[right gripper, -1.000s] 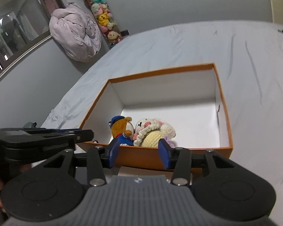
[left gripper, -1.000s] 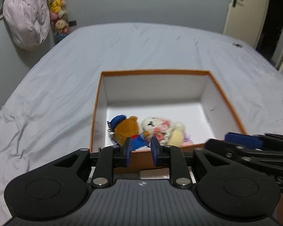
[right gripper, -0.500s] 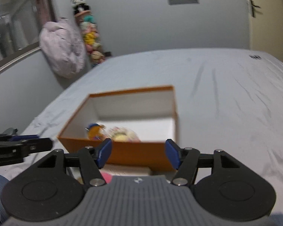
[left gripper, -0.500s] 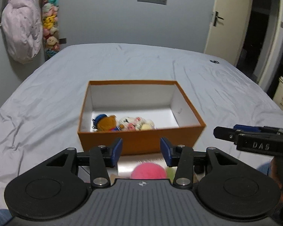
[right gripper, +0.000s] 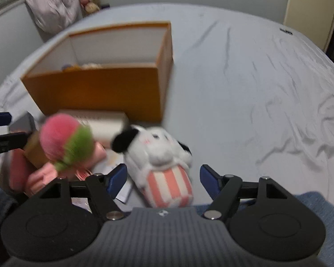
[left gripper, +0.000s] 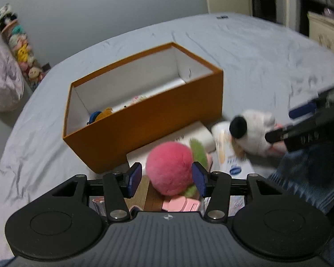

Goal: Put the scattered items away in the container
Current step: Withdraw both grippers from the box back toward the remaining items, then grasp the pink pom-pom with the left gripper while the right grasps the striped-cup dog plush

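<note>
An orange box [left gripper: 149, 120] with white inner walls stands on the bed and holds small plush toys [left gripper: 100, 114]; it also shows in the right wrist view [right gripper: 95, 89]. A pink and green fluffy ball [left gripper: 170, 169] lies in front of it, between the open fingers of my left gripper [left gripper: 167, 179]. A white plush dog with black ears and a pink striped body [right gripper: 164, 162] lies between the open fingers of my right gripper [right gripper: 163, 179]. The ball [right gripper: 64, 142] and the dog [left gripper: 251, 131] show in both views.
A white carton [left gripper: 189, 138], a white packet with a blue logo [left gripper: 229, 158] and pink items [right gripper: 33, 175] lie in the pile by the box. Grey bedsheet [right gripper: 256, 89] spreads to the right. A pink bundle [left gripper: 2, 84] and hanging toys [left gripper: 22, 53] are at the left wall.
Both grippers pulled back from the box and dropped down to the pile in front of it. Both jaws opened wider, the left around the pink ball, the right around the plush dog.
</note>
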{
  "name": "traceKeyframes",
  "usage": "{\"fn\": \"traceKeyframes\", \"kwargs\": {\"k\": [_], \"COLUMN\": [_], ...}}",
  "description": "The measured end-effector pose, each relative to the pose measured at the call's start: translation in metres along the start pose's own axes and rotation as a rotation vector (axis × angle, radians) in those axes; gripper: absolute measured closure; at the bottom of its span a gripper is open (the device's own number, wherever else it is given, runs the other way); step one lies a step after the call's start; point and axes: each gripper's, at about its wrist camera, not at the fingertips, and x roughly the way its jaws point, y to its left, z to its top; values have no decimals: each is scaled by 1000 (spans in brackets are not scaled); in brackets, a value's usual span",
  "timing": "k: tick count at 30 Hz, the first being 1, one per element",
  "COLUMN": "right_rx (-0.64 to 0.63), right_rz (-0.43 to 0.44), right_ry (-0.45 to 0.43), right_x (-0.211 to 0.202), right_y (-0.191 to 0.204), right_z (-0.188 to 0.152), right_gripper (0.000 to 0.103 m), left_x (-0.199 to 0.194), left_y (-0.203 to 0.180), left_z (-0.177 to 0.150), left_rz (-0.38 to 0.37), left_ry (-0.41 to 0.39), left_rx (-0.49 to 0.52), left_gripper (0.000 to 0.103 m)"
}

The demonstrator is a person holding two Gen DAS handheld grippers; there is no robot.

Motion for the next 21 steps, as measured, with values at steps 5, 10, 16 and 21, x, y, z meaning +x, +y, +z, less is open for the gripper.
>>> {"fn": "traceKeyframes", "kwargs": {"k": [5,10,16,21], "right_rx": [-18,-90,-57,-7], "right_rz": [14,-3,7,29], "right_ry": [51,94,147,170], "right_x": [11,24,38,42], "right_y": [3,17,14,8], "right_z": [8,15,22,23], "right_gripper": [29,29,27,24], "left_x": [12,24,42,60], "left_y": [-15,-22,-19,-10], "left_z": [-7,-6,1,7], "left_rz": [17,40,-6,-22], "left_ry": [26,37,70,107], "left_rx": [81,122,60,-24], "left_gripper": [42,41,39,39]}}
